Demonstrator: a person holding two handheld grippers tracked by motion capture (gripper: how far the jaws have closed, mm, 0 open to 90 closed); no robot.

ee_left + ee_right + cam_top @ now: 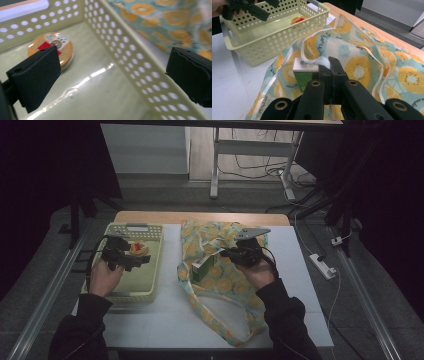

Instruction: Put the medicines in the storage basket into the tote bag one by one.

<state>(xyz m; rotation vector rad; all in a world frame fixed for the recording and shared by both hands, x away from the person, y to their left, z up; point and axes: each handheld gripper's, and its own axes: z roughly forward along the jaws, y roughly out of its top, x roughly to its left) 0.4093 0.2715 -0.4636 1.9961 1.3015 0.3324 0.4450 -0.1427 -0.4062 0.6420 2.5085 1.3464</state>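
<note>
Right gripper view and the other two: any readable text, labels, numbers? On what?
Nothing reads in full.
Green box with white top in the bag's mouth: barcode and small print, too small.
Round orange tin lid in the pale yellow perforated basket: red patch and emblem, lettering blurred.
Teal fabric bag with orange fruit print: cursive dark script along the slices, not legible.

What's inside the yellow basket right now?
One round orange-lidded tin lies flat on the basket floor near the far wall. The left gripper hovers over it, covering part of the floor.
</note>
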